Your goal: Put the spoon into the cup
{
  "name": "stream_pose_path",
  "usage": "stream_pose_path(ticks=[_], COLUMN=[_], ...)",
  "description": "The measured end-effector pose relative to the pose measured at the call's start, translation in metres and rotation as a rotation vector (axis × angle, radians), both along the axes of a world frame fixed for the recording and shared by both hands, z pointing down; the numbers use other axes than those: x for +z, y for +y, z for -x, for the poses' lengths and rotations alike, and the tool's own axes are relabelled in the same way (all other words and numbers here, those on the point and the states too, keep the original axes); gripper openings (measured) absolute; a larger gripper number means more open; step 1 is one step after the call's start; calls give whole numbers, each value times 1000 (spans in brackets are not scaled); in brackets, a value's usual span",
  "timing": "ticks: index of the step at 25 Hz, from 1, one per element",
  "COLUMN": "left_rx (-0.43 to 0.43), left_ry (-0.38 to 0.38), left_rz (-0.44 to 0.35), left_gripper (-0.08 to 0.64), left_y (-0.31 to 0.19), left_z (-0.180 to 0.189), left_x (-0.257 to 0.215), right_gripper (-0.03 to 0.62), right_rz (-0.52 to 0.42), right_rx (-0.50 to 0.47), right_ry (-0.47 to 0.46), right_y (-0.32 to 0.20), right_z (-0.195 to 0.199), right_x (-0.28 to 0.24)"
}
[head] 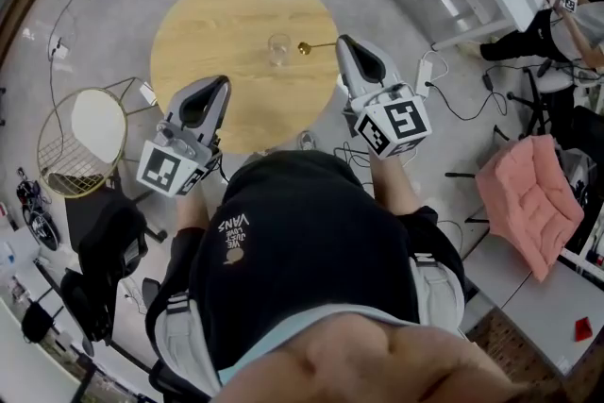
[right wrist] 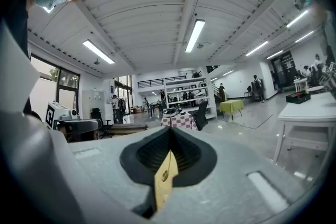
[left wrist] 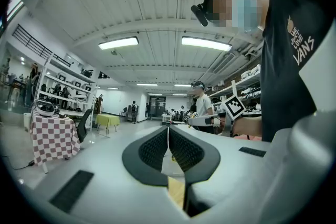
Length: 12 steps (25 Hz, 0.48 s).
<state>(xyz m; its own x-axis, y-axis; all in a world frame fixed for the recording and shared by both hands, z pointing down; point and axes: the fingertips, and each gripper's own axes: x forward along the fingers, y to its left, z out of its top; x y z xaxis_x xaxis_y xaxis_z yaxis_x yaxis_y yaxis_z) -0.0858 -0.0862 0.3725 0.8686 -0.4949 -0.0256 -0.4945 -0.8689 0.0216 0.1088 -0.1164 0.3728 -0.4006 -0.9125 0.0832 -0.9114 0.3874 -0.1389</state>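
I'm looking down on a round wooden table [head: 203, 33] standing on a grey floor, with desks and cables around it. A clear cup [head: 279, 48] stands upright near the middle of the table. The gold spoon [head: 316, 45] lies flat on the wood just to its right, bowl toward the cup and handle running out toward my right gripper [head: 343, 41]. That gripper's tip sits close to the handle's end, though I can't judge its height above the table. The left gripper [head: 223, 82] hangs over the near left part of the table, well apart from both cup and spoon.

The left gripper view looks out across the lab toward shelves and ceiling lights. The left gripper [left wrist: 168, 131] has its pads pressed together with nothing between them, and neither spoon nor cup shows.

The right gripper view also shows only the hall. The right gripper [right wrist: 170, 132] is clenched on nothing, so the spoon lies outside its fingers.

My worry is the thin handle lying flat: a shallow pinch could let it slip or swing. The cup looks light, so a stray nudge while lowering the spoon could tip it.
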Motion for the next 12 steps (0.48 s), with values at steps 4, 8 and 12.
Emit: stream_pose_path(ticks=[4,8,12], left_rx=[23,38,33], left_ry=[4,3,10], left_rz=[-6,-15,-17], left_gripper=[3,2,3], left_y=[-4,-8,-12], left_z=[4,6,15], left_x=[-2,-6,-6], right_gripper=[-2,-2,-2], right_rz=[-9,-7,5], right_rx=[27,46,47], right_ry=[13,16,16], right_y=[-2,-10,-20], right_z=[2,3,13], right_x=[-2,1,10])
